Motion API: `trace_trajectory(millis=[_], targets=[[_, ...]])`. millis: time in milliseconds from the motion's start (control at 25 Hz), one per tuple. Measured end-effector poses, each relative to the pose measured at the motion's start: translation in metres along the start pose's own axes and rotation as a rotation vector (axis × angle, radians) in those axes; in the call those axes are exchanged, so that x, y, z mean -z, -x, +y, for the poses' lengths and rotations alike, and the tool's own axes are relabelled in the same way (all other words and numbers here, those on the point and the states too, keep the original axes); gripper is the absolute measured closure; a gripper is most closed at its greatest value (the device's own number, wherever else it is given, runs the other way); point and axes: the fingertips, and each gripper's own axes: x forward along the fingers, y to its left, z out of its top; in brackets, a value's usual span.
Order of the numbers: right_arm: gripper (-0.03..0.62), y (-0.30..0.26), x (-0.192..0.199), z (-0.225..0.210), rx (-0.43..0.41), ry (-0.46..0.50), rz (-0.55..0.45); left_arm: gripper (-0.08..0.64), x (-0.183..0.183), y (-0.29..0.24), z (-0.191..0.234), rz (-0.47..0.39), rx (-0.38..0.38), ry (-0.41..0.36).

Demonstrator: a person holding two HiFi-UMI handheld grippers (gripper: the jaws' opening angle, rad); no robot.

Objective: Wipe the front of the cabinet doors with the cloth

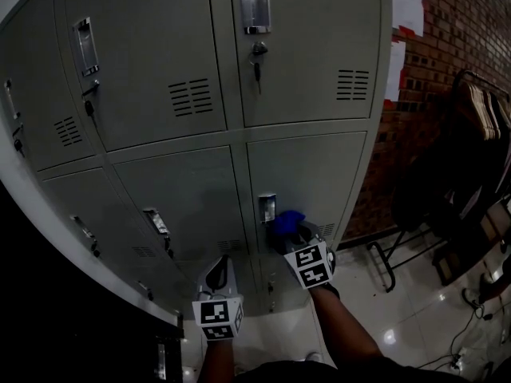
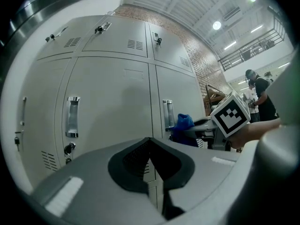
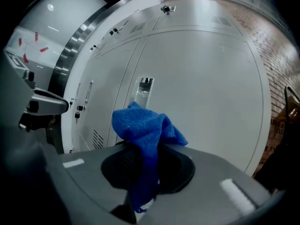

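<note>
I am holding a fuzzy blue cloth (image 3: 146, 125) in my right gripper (image 3: 143, 170). The jaws are squeezing tight on it, and a bunch of the cloth is sticking up past the tips. I am pointing it at the lower right grey metal cabinet door (image 1: 311, 166), and the cloth is sitting just below and beside that door's small silver handle (image 1: 267, 207). I cannot tell if the cloth is touching the door.

My left gripper (image 1: 219, 270) is hanging lower down and to the left, near the bottom of the next grey door (image 1: 188, 190). Its jaws are pressing together with nothing between them, and it is staying apart from the cloth.

More grey doors with keys and little air slots are standing above. A red brick wall (image 1: 447, 62) is standing to the right of the cabinet. The shiny white floor (image 1: 399, 309) is showing spots of light.
</note>
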Motion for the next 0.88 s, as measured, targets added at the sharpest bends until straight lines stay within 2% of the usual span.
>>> trace_trajectory(millis=[200, 560, 880], targets=[[0.535, 0.004, 0.005, -0.011, 0.001, 0.017, 0.027, 0.549, -0.001, -0.004, -0.002, 0.001, 0.007, -0.001], [0.534, 0.031, 0.038, -0.088, 0.141, -0.050, 0.083, 0.549, 0.001, -0.016, -0.017, 0.001, 0.027, 0.001], [0.534, 0.047, 0.052, -0.131, 0.221, -0.086, 0.097, 0.549, -0.002, -0.025, -0.037, -0.007, 0.050, -0.005]])
